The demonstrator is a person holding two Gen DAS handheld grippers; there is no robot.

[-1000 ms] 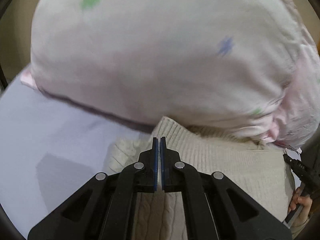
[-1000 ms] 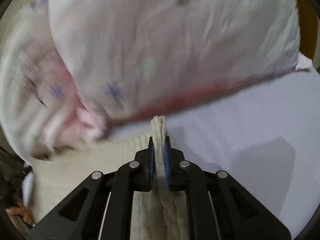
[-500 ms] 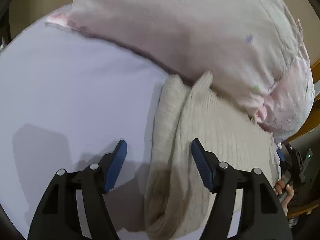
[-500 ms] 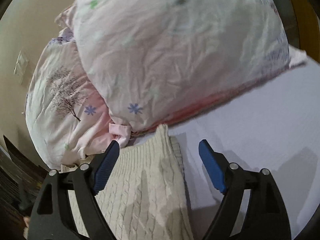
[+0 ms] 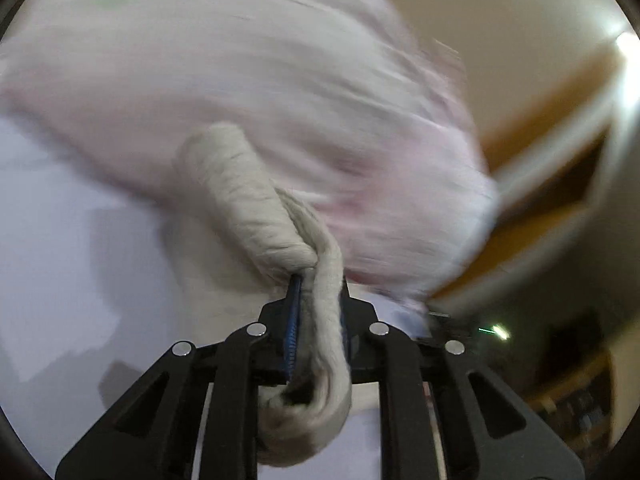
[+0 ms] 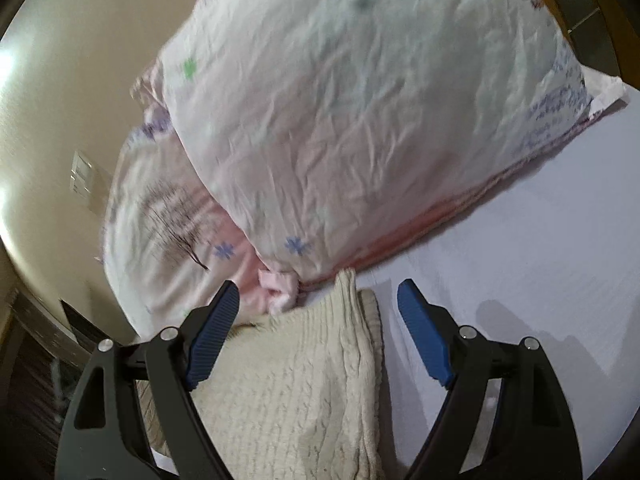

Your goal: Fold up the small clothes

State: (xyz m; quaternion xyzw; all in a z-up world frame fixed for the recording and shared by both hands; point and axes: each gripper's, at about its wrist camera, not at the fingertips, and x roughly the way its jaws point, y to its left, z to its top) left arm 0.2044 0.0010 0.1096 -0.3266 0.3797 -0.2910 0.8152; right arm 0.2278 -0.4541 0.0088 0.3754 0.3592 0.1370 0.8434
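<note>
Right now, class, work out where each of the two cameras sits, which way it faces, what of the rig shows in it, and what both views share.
Left wrist: on the left gripper, facing along its fingers, shut on the cream sweater; pillow behind.
Right wrist: on the right gripper, open fingers above the sweater's knit, facing the floral pillow and lavender sheet.
Shared: sweater, pillow, sheet.

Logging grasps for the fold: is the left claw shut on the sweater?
Shut. The left claw pinches a bunched fold of the cream knit sweater between its blue pads.
</note>
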